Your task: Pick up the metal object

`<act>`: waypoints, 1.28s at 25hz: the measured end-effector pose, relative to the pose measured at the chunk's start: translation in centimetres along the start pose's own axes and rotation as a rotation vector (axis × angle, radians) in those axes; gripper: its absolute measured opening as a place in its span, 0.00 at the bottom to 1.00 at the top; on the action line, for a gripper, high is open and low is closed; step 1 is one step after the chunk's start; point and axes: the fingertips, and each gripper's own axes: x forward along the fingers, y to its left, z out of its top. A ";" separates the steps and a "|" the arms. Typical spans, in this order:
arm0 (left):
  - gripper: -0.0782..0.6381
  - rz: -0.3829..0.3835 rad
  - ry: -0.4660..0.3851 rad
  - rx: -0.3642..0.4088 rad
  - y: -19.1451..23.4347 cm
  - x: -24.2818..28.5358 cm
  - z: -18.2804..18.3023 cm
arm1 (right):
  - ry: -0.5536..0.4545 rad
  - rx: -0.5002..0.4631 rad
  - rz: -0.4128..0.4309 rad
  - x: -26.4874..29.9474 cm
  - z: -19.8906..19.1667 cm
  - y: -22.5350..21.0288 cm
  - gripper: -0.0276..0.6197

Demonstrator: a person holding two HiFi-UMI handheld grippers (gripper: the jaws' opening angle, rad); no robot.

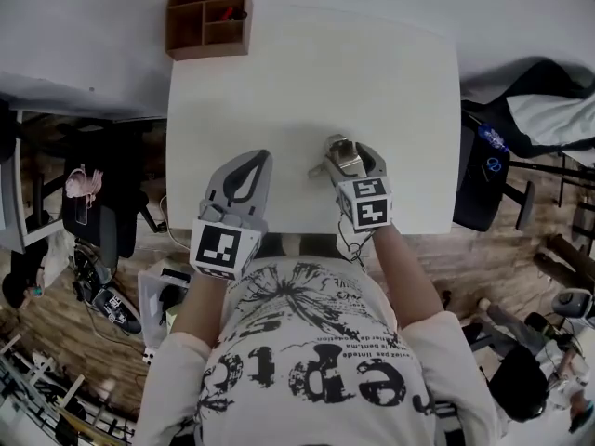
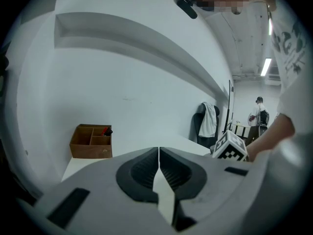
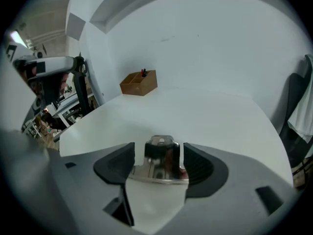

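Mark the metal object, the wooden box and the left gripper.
metal object (image 3: 161,166), right gripper view, its shiny upright face.
wooden box (image 1: 209,51), head view, its near outer wall.
left gripper (image 2: 159,153), left gripper view, seam between its closed fingers.

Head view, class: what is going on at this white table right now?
A person holds a gripper in each hand over the white table. The right gripper has its jaws apart around a shiny metal object lying near the table's front edge. The jaws do not seem to press on it, so it is not yet picked up. The left gripper is beside it, jaws shut and empty. A wooden box sits at the far corner.
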 end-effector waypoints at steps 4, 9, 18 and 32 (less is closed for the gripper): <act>0.12 -0.012 0.025 -0.004 0.9 0.4 -1.3 | 0.094 0.030 -0.010 1.8 -1.3 -0.4 0.50; 0.12 -0.015 0.039 -0.004 2.0 0.9 -2.0 | 0.193 0.030 -0.052 3.1 -2.1 -0.9 0.50; 0.12 -0.018 0.062 -0.018 3.2 0.9 -2.7 | 0.264 0.027 -0.066 3.9 -2.5 -1.0 0.49; 0.12 0.041 0.034 -0.003 1.8 -0.1 0.3 | 0.029 -0.059 -0.069 -1.6 4.0 -0.5 0.48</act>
